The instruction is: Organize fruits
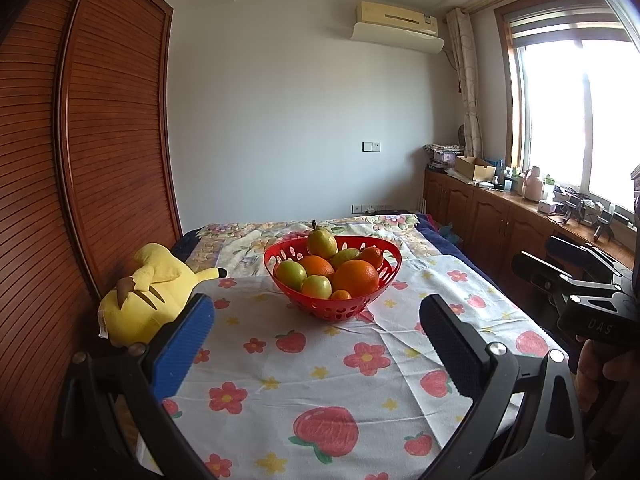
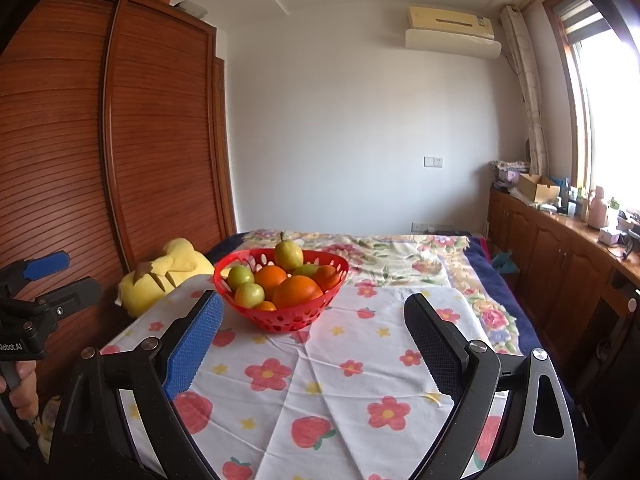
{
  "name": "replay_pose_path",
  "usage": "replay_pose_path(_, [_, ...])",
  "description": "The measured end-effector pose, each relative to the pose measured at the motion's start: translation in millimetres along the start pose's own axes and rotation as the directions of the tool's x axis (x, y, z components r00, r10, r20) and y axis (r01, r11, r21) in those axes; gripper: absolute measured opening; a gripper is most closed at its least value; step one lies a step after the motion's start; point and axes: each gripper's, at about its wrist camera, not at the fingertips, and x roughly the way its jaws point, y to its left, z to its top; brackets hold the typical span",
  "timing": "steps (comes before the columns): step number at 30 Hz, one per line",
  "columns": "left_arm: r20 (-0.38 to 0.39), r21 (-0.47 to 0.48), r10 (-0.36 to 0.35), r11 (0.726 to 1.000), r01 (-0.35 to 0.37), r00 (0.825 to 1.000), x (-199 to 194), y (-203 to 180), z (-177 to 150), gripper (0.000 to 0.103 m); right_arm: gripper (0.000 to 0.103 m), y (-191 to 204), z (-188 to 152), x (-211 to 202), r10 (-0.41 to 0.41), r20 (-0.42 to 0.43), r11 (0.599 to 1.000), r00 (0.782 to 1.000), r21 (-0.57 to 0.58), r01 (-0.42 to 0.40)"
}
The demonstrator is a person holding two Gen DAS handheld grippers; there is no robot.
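A red perforated basket stands on the flowered cloth, filled with oranges, green apples and a pear on top. My left gripper hovers open in front of the basket, nothing between its fingers. My right gripper is also open and empty, with the basket just beyond its blue left finger. Each gripper shows at the edge of the other's view, held by a hand.
A yellow plush toy lies left of the basket against a wooden slatted wardrobe. The cloth covers a bed that runs toward the far wall. Wooden cabinets with clutter line the right side under a window.
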Motion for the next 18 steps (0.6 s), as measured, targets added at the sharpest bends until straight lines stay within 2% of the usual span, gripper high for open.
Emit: replay_pose_path(18, [0.006,0.001,-0.003,1.000,0.003,1.000,-5.1,-0.4,2.2,0.103,0.094,1.7,1.2,-0.6,0.000,0.001,1.000,1.000,-0.001,0.000])
